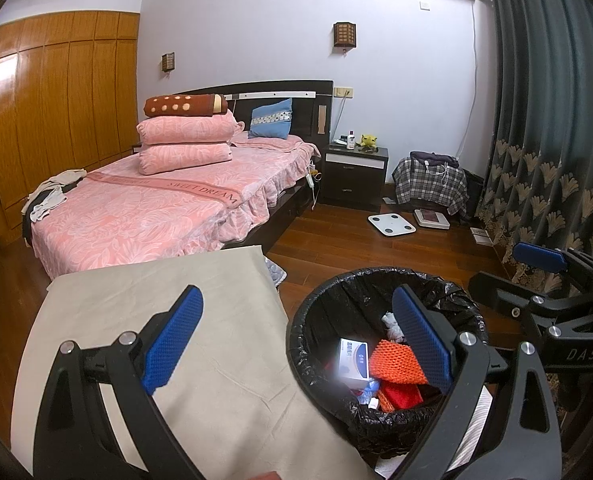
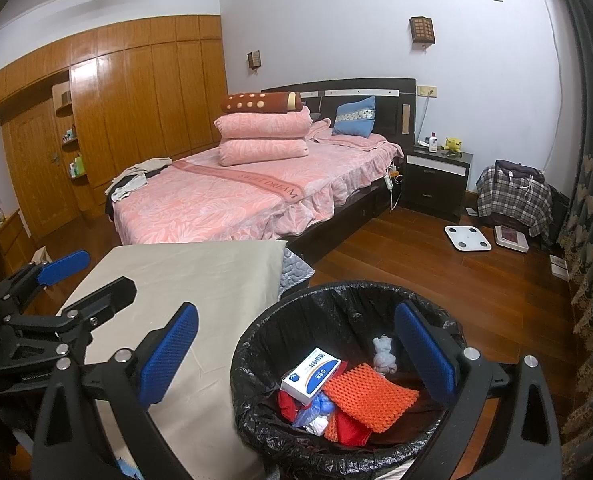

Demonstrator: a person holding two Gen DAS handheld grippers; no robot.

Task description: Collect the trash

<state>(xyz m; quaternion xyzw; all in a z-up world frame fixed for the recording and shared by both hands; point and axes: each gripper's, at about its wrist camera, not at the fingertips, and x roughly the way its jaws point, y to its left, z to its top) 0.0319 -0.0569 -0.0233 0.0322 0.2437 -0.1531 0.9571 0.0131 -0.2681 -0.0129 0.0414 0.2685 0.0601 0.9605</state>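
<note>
Both grippers are held above a round bin (image 2: 256,408) lined with a crinkled black plastic bag, which stands on the wooden floor just beside the right edge of a beige cloth-covered surface (image 2: 200,292). The left gripper (image 1: 296,344) and right gripper (image 2: 300,352) are spread wide and empty, their blue pads finely dimpled. Inside the bin are seen a flat white-and-blue carton (image 2: 310,374), an orange knitted mesh piece (image 2: 370,398), red fabric (image 2: 350,426), crumpled white tissue (image 2: 384,354) and blue plastic film (image 2: 316,408).
</note>
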